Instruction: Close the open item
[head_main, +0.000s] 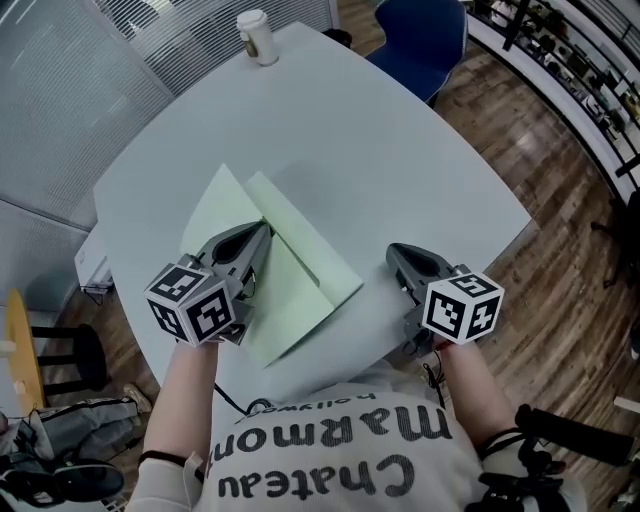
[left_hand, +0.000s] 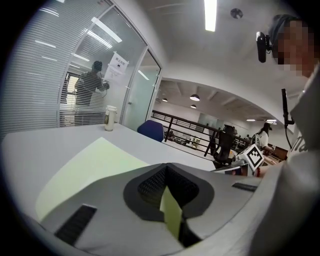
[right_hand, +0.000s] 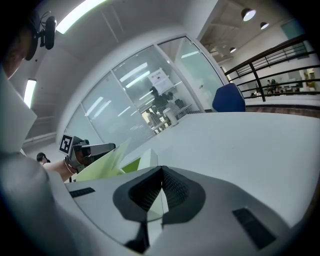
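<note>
**Inspector:** State of each claw, nearest item first.

**Operator:** My left claw (head_main: 262, 235) is over the near-left part of the table (head_main: 400, 160). Its jaws are clamped on a thin pale-green sheet, one leaf (right_hand: 102, 162) of the folder (head_main: 300, 290). My right claw (head_main: 395, 250) is over the near-right part of the table. Its jaws are drawn nearly together and I see nothing gripped. It is near the folder's right corner but clear of it.

**Inspector:** Position and condition of the folder?

**Operator:** It lies on the near half of the table, between my two claws. It is pale green, thin, limp and open. The gripped leaf tilts up off the table, while the other leaf lies flat with a crease across it. The fold appears to run roughly near to far, along the line of my left claw. I cannot fix which leaf is the cover.

**Inspector:** What does the closing depend on?

**Operator:** In my judgement, on swinging the raised leaf across the fold onto the flat one. The left claw already has the leaf. The right claw is the nearer one to steady the flat leaf.

**Inspector:** Anything beyond?

**Operator:** A paper cup (head_main: 258, 35) stands at the table's far edge, well apart from the folder.
</note>
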